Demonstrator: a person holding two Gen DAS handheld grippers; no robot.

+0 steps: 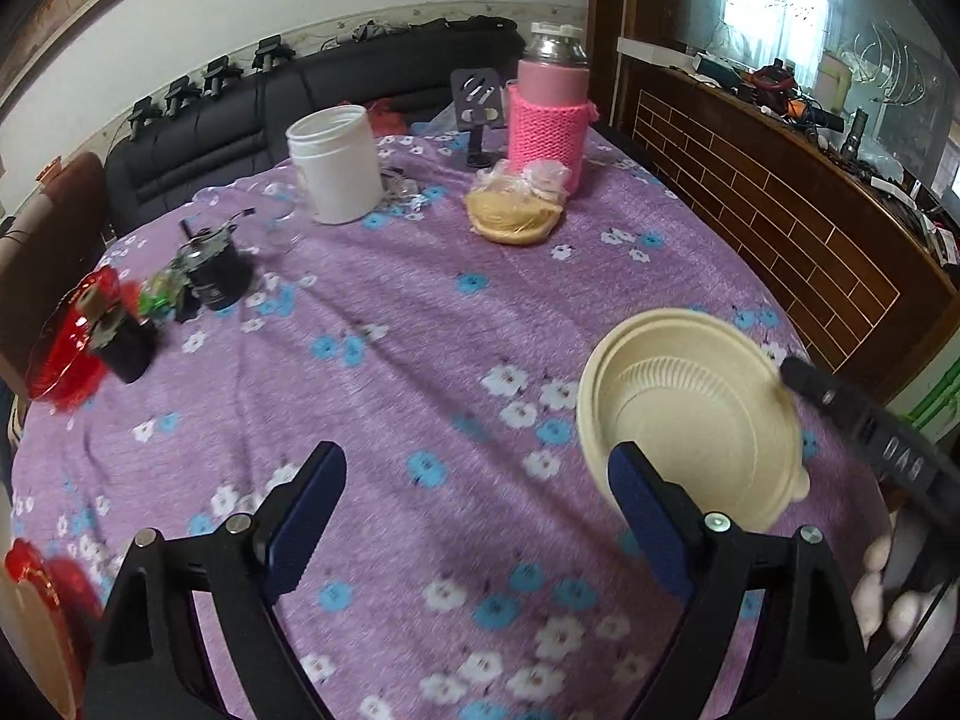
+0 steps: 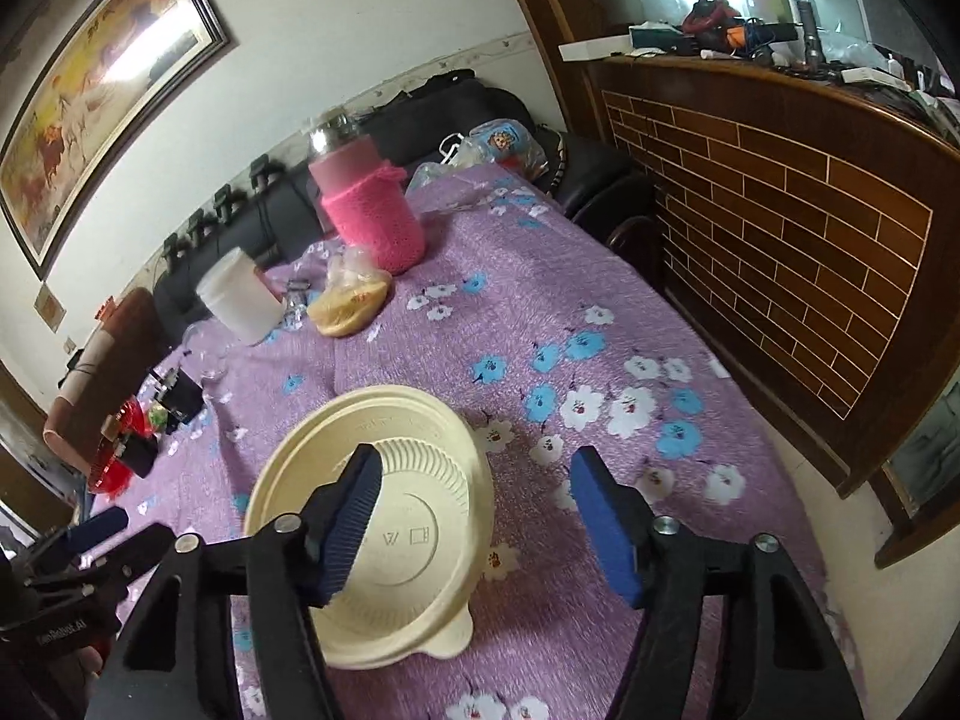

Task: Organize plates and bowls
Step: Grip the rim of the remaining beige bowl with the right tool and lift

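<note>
A cream stack of bowls and a ribbed plate (image 1: 690, 420) rests on the purple flowered tablecloth (image 1: 390, 396) at the right. My left gripper (image 1: 480, 516) is open and empty, its right finger just in front of the stack's near rim. In the right wrist view the same stack (image 2: 384, 510) lies under my open right gripper (image 2: 480, 516), whose left finger overlaps the stack's inside. The right gripper's body (image 1: 870, 420) shows beside the stack in the left wrist view. Another cream dish (image 1: 36, 636) with a red rim peeks in at the bottom left.
A white jar (image 1: 336, 162), a pink knit-covered flask (image 1: 549, 114), a bagged flatbread (image 1: 516, 210), a black phone stand (image 1: 477, 114), a dark cup (image 1: 216, 270) and a red dish (image 1: 66, 336) stand at the back and left. A brick-patterned wooden counter (image 2: 780, 228) borders the table's right side.
</note>
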